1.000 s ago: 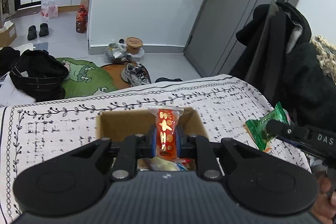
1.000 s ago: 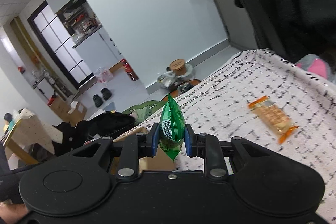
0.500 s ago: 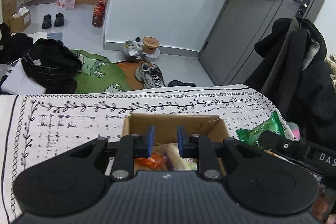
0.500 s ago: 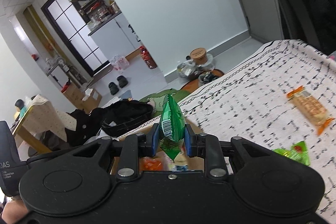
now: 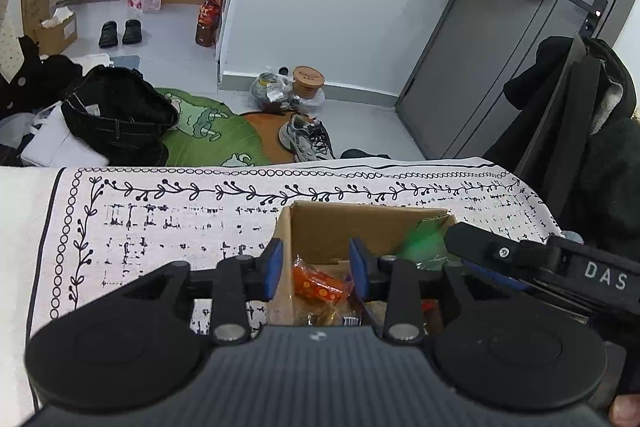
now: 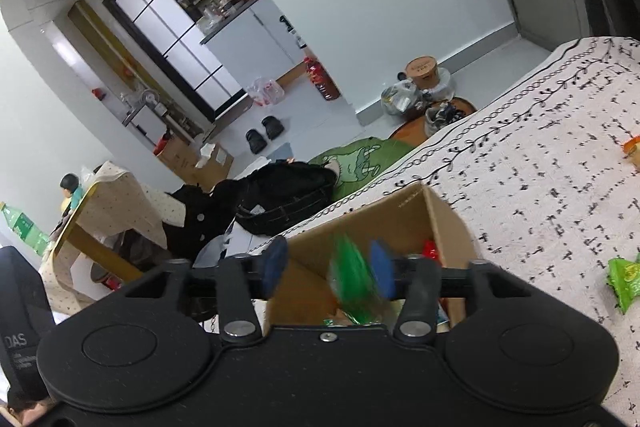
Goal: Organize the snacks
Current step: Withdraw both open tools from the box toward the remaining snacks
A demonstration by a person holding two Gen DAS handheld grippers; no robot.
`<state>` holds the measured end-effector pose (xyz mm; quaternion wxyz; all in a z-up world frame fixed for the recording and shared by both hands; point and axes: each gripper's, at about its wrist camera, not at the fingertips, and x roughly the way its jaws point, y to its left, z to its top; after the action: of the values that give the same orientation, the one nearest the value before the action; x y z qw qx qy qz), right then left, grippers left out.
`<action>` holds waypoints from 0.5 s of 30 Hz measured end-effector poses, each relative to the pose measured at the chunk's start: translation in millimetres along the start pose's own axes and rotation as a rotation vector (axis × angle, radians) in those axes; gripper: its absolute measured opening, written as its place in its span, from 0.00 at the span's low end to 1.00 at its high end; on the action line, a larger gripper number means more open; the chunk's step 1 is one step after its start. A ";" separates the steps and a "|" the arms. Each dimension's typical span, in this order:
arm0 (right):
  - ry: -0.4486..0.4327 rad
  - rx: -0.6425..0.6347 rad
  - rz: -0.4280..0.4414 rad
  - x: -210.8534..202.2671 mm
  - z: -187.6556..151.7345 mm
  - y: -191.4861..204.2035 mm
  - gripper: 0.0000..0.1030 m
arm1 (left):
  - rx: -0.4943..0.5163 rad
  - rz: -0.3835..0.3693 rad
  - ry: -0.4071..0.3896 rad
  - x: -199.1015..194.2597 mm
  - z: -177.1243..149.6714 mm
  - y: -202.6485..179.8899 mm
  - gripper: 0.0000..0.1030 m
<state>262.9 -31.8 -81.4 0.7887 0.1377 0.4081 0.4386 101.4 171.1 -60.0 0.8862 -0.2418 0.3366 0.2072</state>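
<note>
Both your grippers, left and right, gape wide over the cardboard box. A blurred green packet hangs loose between your right fingers; another green packet lies beside the box on the tablecloth.

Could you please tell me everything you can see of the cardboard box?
The box is plain brown corrugated cardboard, open at the top, upright on the patterned cloth. Inside lie snack packets, among them an orange one. Both grippers are above it: the left gripper open and empty, the right gripper open with a blurred green packet between its fingers, seemingly dropping in.
</note>
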 end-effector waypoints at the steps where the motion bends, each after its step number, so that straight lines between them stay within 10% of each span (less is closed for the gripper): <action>1: 0.000 0.004 -0.007 -1.8 0.5 -2.7 0.49 | -0.001 -0.001 -0.001 -0.1 0.6 -0.1 0.38; 15: -0.031 0.011 -0.125 -48.0 2.4 -46.4 0.51 | 0.083 -0.033 0.034 5.1 -13.6 -43.2 0.73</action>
<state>278.1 -96.8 -81.5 0.8201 0.1231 0.4059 0.3841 121.0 130.0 -60.0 0.8929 -0.2137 0.3559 0.1743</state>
